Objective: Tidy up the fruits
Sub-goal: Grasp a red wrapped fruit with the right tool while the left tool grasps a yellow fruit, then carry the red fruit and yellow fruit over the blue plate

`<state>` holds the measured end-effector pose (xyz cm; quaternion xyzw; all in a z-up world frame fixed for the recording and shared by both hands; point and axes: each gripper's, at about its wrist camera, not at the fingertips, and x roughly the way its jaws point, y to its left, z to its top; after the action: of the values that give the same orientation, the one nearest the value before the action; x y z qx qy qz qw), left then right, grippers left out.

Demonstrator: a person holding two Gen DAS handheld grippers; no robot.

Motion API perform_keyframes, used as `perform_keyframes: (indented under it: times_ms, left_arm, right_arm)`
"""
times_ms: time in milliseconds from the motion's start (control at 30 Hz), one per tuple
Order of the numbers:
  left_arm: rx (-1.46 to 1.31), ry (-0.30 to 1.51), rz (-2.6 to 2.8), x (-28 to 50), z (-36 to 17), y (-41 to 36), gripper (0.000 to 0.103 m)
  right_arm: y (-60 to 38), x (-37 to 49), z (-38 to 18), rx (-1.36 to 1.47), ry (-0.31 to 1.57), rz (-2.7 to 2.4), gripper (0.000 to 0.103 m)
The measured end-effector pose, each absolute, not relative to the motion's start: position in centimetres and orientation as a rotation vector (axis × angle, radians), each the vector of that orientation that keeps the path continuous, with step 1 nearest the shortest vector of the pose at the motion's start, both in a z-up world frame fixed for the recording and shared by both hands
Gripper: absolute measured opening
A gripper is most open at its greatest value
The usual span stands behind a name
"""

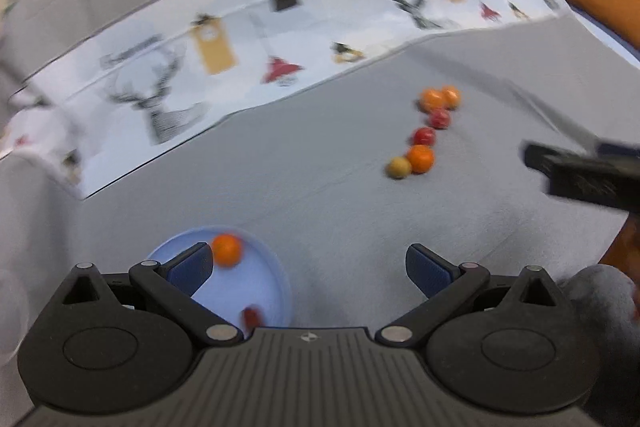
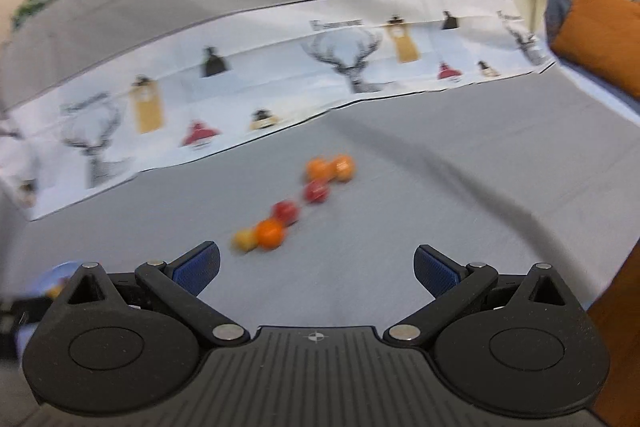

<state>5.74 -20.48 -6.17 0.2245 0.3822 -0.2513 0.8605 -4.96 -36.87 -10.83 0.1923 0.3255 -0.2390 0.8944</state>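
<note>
**Fruits: two in the bowl, six left on the cloth**

The fruits sit in two places. At the left, seen by the left wrist camera, a pale blue bowl (image 1: 276,279) holds an orange (image 1: 227,249) near its far side and a small red fruit (image 1: 251,317) near its near rim, partly hidden by the tool body. The left gripper (image 1: 308,267) hangs just right of the bowl with its jaws wide apart and nothing between them; its left finger overlaps the bowl in the view.

Further right, a loose line of six fruits lies on the grey cloth (image 1: 320,163): a yellowish fruit (image 1: 398,167) touching an orange (image 1: 420,159), then two red fruits (image 1: 424,136), then a pair of oranges (image 1: 440,99) at the far end. Motion blur hides what kind the red ones are.

The right gripper (image 2: 316,267) faces that line from the near side, jaws also spread wide and empty, well short of the closest orange (image 2: 270,233) and the yellowish one (image 2: 244,239) beside it.

The step in hand looks like a reach for the next piece, with sorting only begun. The next move calls for bringing the right-hand claw forward and down over the near orange, straddling it without nudging its yellow neighbour, since round fruit touching each other will likely roll.
</note>
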Motion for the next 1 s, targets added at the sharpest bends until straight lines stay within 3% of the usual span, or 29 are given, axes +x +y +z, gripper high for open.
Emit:
perform_keyframes:
  times_ms: [267, 533, 567, 633, 700, 733, 767, 800, 833, 1000]
  left_arm:
    - [0.537, 0.782, -0.656, 10.8, -11.7, -28.8, 0.103]
    - [0.759, 0.746, -0.867, 14.0, -19.4, -34.8, 0.101]
    - [0.77, 0.767, -0.864, 14.4, -20.3, -35.0, 0.091]
    - [0.748, 0.779, -0.877, 14.9, -21.0, -35.3, 0.086]
    - [0.761, 0.755, -0.922, 14.9, -20.8, -35.8, 0.065]
    - [0.775, 0.743, -0.947, 14.9, -20.7, -36.1, 0.049]
    - [0.791, 0.727, -0.948, 14.9, -20.7, -36.2, 0.029]
    - [0.814, 0.727, -0.933, 14.9, -20.7, -36.4, 0.03]
    - [0.821, 0.742, -0.91, 15.0, -20.6, -36.4, 0.03]
    - [0.712, 0.832, -0.817, 13.9, -17.6, -31.7, 0.03]
  right_arm:
    - [-44.5, 4.7, -20.6, 0.425, 0.751, -0.531, 0.102]
    - [-46.9, 11.3, -25.7, 0.332, 0.803, -0.404, 0.102]
    - [-46.8, 11.7, -26.0, 0.327, 0.813, -0.395, 0.102]
    - [-46.3, 12.3, -26.4, 0.301, 0.788, -0.401, 0.102]
    - [-46.3, 12.3, -26.4, 0.309, 0.757, -0.391, 0.101]
    - [-46.3, 12.4, -26.4, 0.311, 0.744, -0.394, 0.097]
    - [-46.3, 12.3, -26.4, 0.293, 0.729, -0.402, 0.077]
    - [-46.1, 12.3, -26.3, 0.257, 0.721, -0.413, 0.045]
    - [-46.0, 12.2, -25.9, 0.235, 0.721, -0.406, 0.03]
    - [-47.4, 8.0, -23.9, 0.461, 0.732, -0.503, 0.032]
